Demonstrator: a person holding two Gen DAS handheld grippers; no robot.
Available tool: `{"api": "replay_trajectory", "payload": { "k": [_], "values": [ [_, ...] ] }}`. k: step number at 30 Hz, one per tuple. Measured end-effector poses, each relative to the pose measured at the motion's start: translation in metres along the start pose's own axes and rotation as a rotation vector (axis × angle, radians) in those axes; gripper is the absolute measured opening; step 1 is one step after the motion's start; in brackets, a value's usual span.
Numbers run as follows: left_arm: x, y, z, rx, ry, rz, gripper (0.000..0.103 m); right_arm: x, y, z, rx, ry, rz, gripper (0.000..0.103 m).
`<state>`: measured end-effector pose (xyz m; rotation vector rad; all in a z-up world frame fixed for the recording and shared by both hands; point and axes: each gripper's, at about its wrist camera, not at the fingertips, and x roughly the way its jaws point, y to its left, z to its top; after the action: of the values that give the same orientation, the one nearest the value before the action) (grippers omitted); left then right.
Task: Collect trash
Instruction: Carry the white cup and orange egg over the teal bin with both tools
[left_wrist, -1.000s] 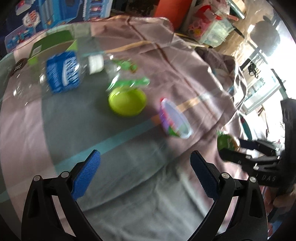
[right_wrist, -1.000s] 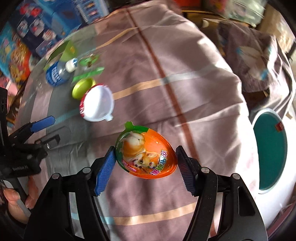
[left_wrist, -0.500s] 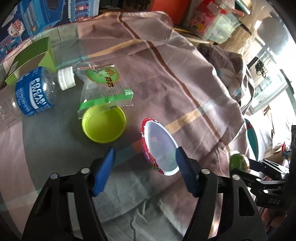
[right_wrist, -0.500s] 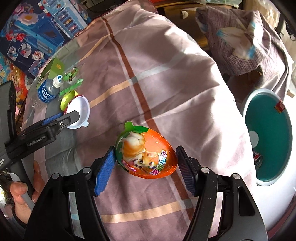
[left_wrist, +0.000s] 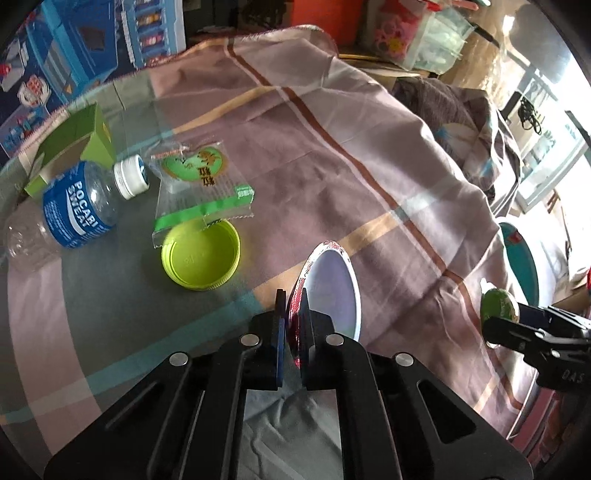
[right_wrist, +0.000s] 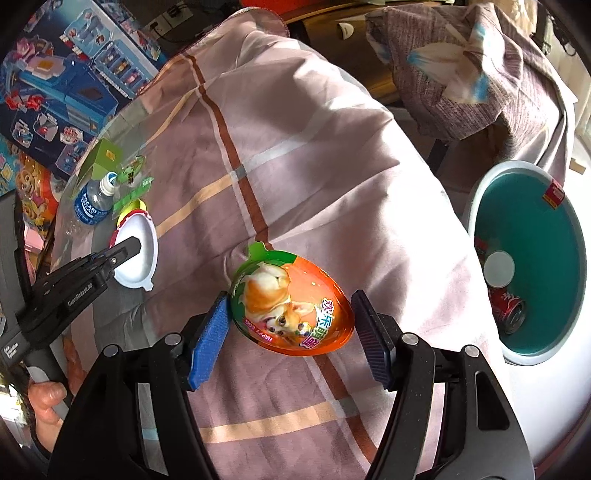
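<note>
While the left hand-held gripper (left_wrist: 291, 332) pinches the rim of a white plastic lid (left_wrist: 332, 291) over the cloth-covered worktop (left_wrist: 332, 155), the right hand-held gripper (right_wrist: 290, 332) grasps an orange egg-shaped package (right_wrist: 291, 306), a teal bin (right_wrist: 532, 266) beyond.

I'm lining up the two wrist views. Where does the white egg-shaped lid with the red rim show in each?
Left wrist: white lid at lower centre, pinched by its rim in the left gripper.
Right wrist: white lid at middle left, beside the left gripper's tip.
Shared landmark: Pocari Sweat bottle.
</note>
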<state>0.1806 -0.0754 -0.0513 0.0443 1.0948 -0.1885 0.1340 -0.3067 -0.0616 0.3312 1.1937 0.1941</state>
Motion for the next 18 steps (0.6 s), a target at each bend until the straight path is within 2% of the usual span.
{"api": "replay_trajectory", "payload": {
  "k": [18],
  "values": [
    [-0.023, -0.049, 0.004, 0.08, -0.002, 0.025, 0.006, -0.028, -0.033, -0.001, 0.052, -0.069, 0.072, 0.063]
  ]
}}
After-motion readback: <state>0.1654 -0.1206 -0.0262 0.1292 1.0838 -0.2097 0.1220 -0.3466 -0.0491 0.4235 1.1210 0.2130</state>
